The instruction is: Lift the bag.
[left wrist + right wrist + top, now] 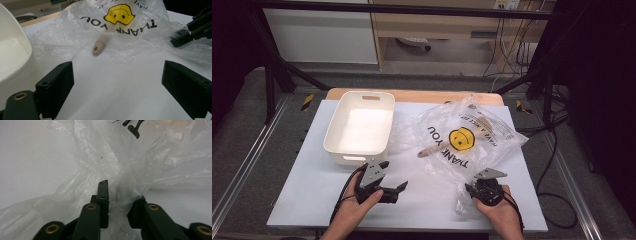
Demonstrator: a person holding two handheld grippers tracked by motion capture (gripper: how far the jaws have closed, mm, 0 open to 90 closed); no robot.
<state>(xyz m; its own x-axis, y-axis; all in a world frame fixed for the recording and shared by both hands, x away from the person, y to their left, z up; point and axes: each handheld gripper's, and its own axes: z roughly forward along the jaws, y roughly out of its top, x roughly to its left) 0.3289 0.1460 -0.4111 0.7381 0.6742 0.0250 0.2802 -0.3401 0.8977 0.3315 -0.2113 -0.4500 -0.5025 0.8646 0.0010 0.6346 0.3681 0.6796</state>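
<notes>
Right gripper view: our right gripper (117,202) clamps the bag (130,165); left gripper (117,82) gapes. Thin film may tear if yanked.

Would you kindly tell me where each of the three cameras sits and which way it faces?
High view: above the person's side, looking forward and down on the table; both hands, left gripper, right gripper.
Left gripper view: rides the left gripper, faces the plastic bag between open jaws.
Right gripper view: rides the right gripper, its jaws pinching bag film.
Shared: the bag; the wooden handle in the first two.
</notes>
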